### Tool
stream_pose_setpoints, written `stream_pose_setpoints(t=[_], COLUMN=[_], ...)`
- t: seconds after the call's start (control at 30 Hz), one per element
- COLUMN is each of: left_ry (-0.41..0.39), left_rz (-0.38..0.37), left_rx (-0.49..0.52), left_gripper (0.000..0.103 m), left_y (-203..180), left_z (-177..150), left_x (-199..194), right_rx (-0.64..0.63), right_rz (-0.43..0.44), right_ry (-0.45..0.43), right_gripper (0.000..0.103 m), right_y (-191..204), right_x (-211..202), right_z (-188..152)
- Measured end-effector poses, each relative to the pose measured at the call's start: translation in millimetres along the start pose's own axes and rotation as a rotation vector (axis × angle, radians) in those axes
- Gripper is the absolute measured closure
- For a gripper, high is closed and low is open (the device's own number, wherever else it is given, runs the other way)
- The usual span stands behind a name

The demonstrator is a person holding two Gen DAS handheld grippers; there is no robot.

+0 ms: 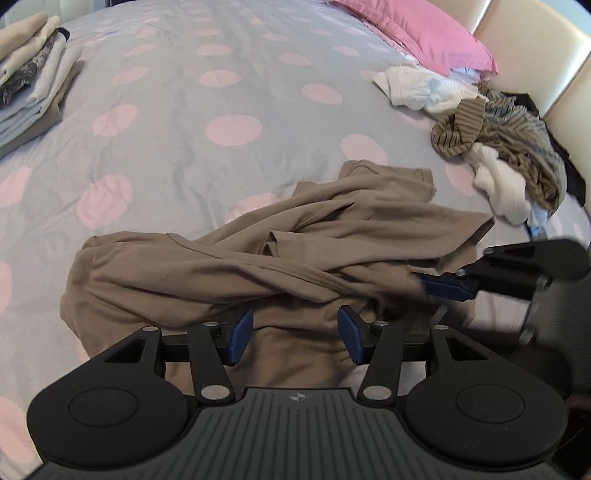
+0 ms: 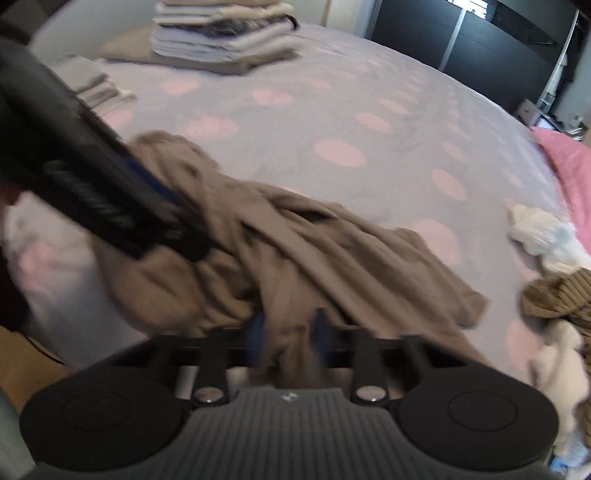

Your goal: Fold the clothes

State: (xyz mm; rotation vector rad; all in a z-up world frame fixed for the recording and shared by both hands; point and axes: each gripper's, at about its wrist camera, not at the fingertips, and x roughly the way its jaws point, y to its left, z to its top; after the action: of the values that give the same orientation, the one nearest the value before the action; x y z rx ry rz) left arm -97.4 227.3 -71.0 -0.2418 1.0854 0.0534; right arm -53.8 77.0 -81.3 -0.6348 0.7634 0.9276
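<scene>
While the crumpled tan garment point(image 1: 258, 266) lay in a heap on the near part of the bed point(image 1: 221, 92), the left tongs point(image 1: 295, 334) hovered over its near edge with the blue pads apart and nothing pressed between them. The right tongs point(image 2: 288, 338) were clamped on a bunched fold of the same garment. A stack of folded clothes point(image 2: 221, 37) sat at the far side, and a pile of unfolded laundry point(image 1: 498, 147) lay near the pink pillow point(image 1: 417, 33).
</scene>
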Motion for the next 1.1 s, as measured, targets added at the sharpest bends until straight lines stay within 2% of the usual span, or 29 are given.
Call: stream_pose_setpoints(t=[0.1, 0.2, 0.27, 0.4, 0.53, 0.7, 0.97, 1.1], left_ry=[0.003, 0.0, -0.003, -0.006, -0.011, -0.01, 0.02, 0.068], left_rz=[-0.002, 0.002, 0.004, -0.003, -0.055, -0.137, -0.21, -0.227], left_rx=[-0.016, -0.024, -0.023, -0.029, -0.013, 0.011, -0.047, -0.031], left_gripper=[0.054, 0.054, 0.054, 0.054, 0.054, 0.054, 0.054, 0.055], left_y=[3, 6, 6, 6, -2, -14, -10, -14], left_z=[0, 2, 3, 5, 7, 4, -1, -3], left_x=[0, -1, -1, -2, -5, -5, 0, 6], right_rx=[0.128, 0.223, 0.328, 0.481, 0.528, 0.442, 0.223, 0.158], right_rz=[0.041, -0.038, -0.056, 0.004, 0.132, 0.294, 0.447, 0.52], right_ry=[-0.018, -0.062, -0.072, -0.041, -0.014, 0.008, 0.045, 0.029], right_gripper=[0.094, 0.094, 0.094, 0.094, 0.094, 0.094, 0.094, 0.094], right_y=[-27, -52, -73, -101, -100, -65, -14, -2], right_x=[-9, -21, -25, -23, -17, -14, -17, -21], right_z=[0, 1, 0, -8, -11, -6, -7, -7])
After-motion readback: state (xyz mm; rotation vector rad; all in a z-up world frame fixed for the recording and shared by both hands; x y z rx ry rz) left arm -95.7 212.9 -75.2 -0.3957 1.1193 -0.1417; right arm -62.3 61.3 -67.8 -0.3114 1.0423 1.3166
